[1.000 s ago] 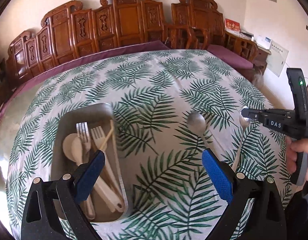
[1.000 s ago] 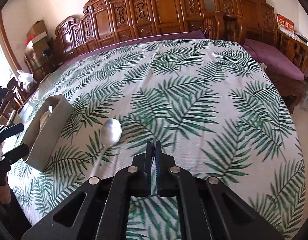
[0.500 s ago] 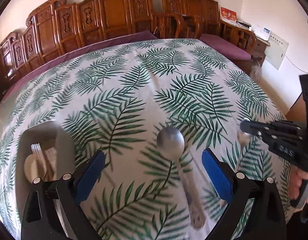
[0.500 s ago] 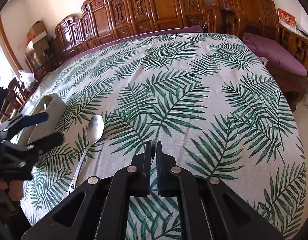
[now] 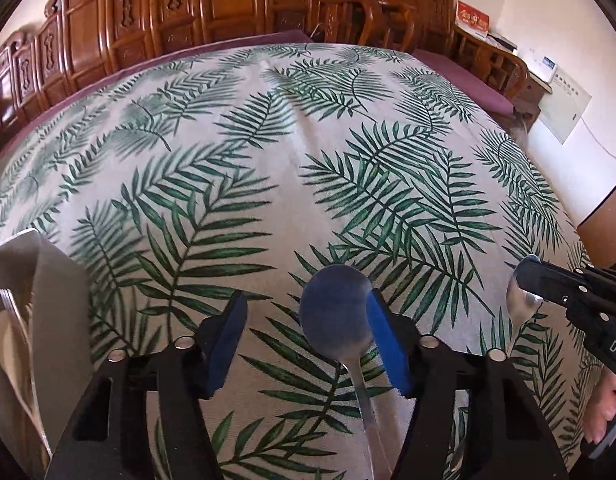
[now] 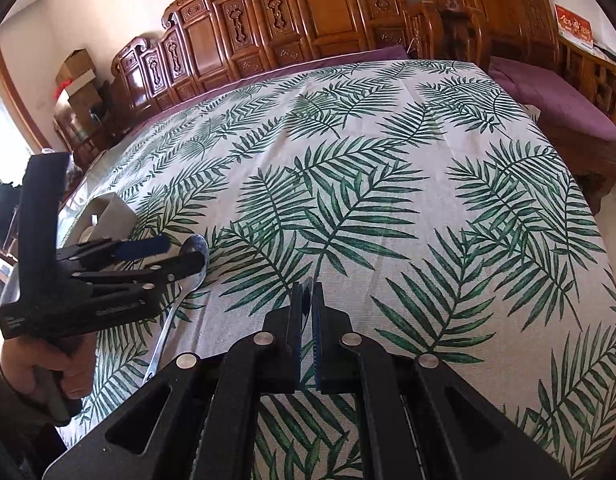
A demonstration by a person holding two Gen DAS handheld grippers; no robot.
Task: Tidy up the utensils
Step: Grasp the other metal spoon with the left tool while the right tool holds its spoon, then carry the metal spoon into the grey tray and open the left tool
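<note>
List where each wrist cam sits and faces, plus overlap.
Left wrist: on left tool, looking down across the leaf-print tablecloth; its blue pads, just closing, straddle a round-bowled metal spoon.
Right wrist: on right tool, shut on a second metal spoon; same cloth; person's left hand shows.
Shared: round-bowled metal spoon, grey tray, both tools.

right tongs (image 6: 306, 300) closed, spoon (image 6: 183, 280) between left tongs (image 6: 175, 254)

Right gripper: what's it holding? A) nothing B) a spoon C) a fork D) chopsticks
B: in the left wrist view the right gripper is clamped on a second metal spoon, whose bowl sits at its tips; another spoon lies between the left gripper's pads.
</note>
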